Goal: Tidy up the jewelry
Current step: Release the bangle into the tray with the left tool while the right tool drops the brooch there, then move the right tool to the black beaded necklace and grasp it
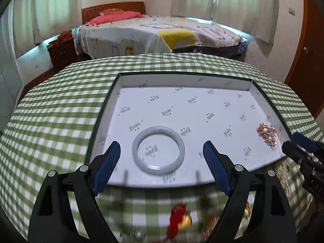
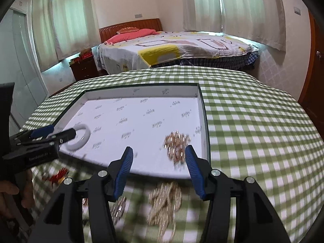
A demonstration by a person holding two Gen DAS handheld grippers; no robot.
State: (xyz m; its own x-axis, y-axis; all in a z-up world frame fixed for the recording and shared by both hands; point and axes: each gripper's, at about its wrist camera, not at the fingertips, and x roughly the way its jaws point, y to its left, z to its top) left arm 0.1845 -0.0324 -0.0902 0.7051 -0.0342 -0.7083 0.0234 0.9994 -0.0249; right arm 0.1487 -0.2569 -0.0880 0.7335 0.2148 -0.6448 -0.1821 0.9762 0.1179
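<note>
The left gripper (image 1: 161, 158) hangs with its jaws spread wide and nothing pinched; the pale bangle (image 1: 158, 150) lies flat between and beyond its blue pads, inside the shallow white box (image 1: 251, 85). The right gripper (image 2: 159, 171) also has its jaws apart and empty, just short of a heap of rose-gold chain (image 2: 177, 145) that rests near the box's right wall. The box sits on a green checked surface (image 2: 253, 133). In front of the box, on the cloth, lie a blurred gold chain pile (image 2: 165, 200), a silvery piece (image 2: 118, 208) and a red tasselled ornament (image 1: 179, 220). A bed (image 1: 162, 32) stands behind.
</note>
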